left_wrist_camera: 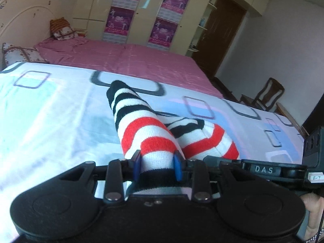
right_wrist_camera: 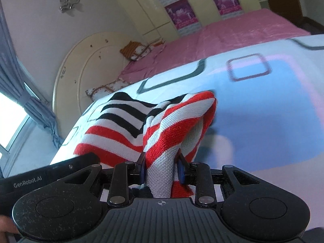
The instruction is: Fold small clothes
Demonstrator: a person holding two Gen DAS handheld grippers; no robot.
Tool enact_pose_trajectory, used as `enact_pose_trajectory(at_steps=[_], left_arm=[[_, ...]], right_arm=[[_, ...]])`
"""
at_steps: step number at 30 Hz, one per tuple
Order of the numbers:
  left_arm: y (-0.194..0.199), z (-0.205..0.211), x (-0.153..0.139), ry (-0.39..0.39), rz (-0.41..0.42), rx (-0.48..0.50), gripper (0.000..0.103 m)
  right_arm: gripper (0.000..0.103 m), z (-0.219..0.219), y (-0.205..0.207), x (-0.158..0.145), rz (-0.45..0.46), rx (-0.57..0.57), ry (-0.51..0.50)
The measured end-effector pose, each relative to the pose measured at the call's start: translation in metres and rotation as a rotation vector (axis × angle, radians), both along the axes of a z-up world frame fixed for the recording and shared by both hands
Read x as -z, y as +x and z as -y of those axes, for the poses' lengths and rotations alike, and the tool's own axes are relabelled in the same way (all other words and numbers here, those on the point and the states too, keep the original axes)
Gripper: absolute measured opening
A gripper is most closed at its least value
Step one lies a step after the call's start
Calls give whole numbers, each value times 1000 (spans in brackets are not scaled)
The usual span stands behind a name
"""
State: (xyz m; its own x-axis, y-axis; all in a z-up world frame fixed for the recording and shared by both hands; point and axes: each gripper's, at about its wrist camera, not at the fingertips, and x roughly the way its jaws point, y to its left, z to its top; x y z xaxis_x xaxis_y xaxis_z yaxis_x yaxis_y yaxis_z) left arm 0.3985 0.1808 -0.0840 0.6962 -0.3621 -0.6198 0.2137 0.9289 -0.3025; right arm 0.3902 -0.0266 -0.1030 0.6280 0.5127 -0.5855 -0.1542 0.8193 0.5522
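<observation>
The red, white and black striped knit garment hangs above the patterned bedsheet, extending toward 12 o'clock. Left gripper and right gripper fingers clamp its edge. Probably soft, light, stretchy: grip hems.

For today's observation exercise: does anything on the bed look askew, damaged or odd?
Nothing looks damaged or spilled. The striped garment is bunched rather than flat, but only because the left gripper and right gripper each pinch part of it above the patterned sheet.
</observation>
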Motion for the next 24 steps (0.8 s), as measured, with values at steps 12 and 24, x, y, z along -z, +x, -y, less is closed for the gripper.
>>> enact_pose_trajectory(at_steps=[12,24], left_arm=[[5,-43,51,80,30,-14,31],[-4,-47,28,76,98,-16,30]], right_arm=[[34,-19,21,39,-68,62,-77],[37,-28,15,2,84,112,-248]])
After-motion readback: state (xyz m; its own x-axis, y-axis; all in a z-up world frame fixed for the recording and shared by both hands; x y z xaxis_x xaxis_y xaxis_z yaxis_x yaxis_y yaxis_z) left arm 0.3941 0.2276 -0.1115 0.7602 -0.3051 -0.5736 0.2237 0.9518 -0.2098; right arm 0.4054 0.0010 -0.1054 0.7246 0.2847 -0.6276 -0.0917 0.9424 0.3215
